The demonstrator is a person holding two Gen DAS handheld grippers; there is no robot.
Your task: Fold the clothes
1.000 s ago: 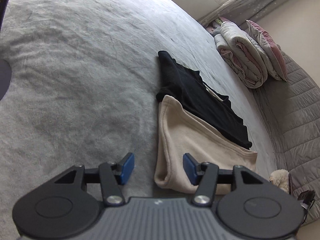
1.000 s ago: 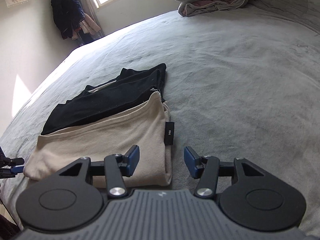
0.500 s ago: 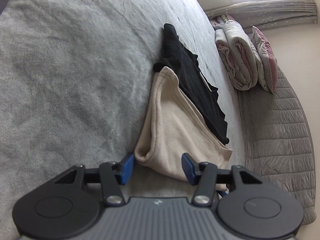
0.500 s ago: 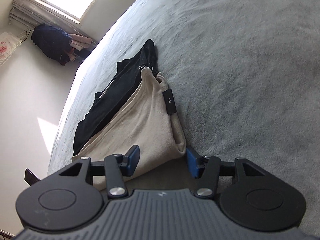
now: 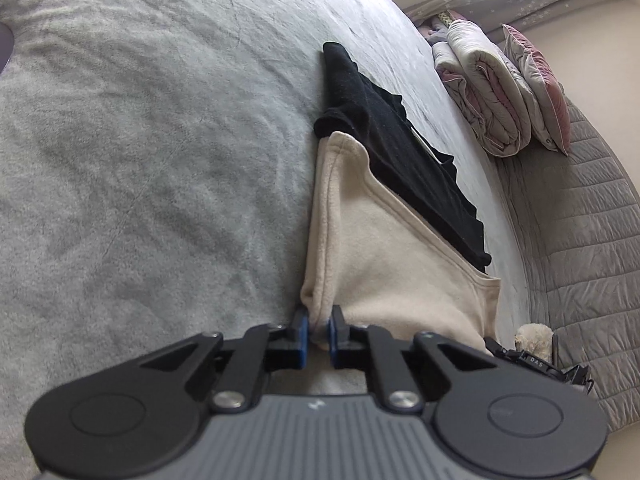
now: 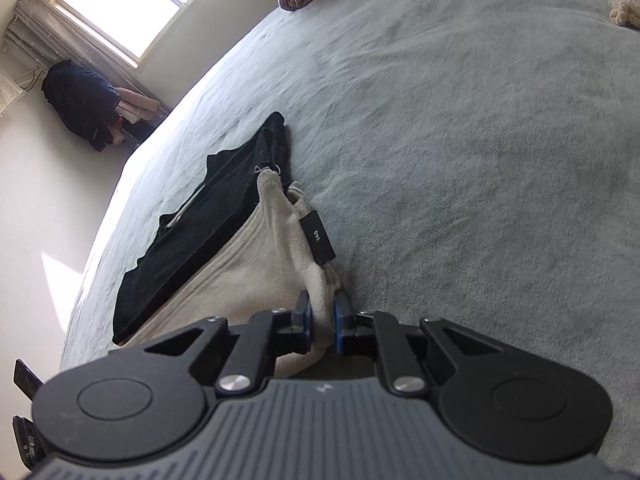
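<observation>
Both grippers have closed since half a second ago: then the blue pads stood apart on either side of the cloth, now each pair pinches a near corner of the cream garment (image 5: 392, 264).

Left gripper (image 5: 318, 330): jaws drawn tight, a bunched fold of cream fleece caught between the pads. Hem rises from the pinch toward the black garment (image 5: 400, 152).

Right gripper (image 6: 322, 326): jaws likewise clamped on the cream garment (image 6: 256, 272) at its other near corner. Black size tag (image 6: 318, 236) with white numerals lies along that corner's edge, just past the pads.

Cream garment is folded, lying on the grey bedspread (image 5: 140, 160), near edge lifted slightly at both pinches. Black garment, also folded, lies touching it on the far side, cream cloth overlapping its near edge. In the right wrist view the black garment (image 6: 224, 208) shows a pale strip on top.

Bedspread (image 6: 480, 140) wrinkled and plush. Rolled quilt (image 5: 484, 88) and pink pillow (image 5: 540, 88) sit at the far end of the bed, well apart from the clothes. Quilted grey headboard (image 5: 580, 240) runs along that edge. Small cream plush toy (image 5: 534, 338) sits near its base. Window (image 6: 120, 12) bright. Dark jacket (image 6: 80, 100) hangs beside it.
</observation>
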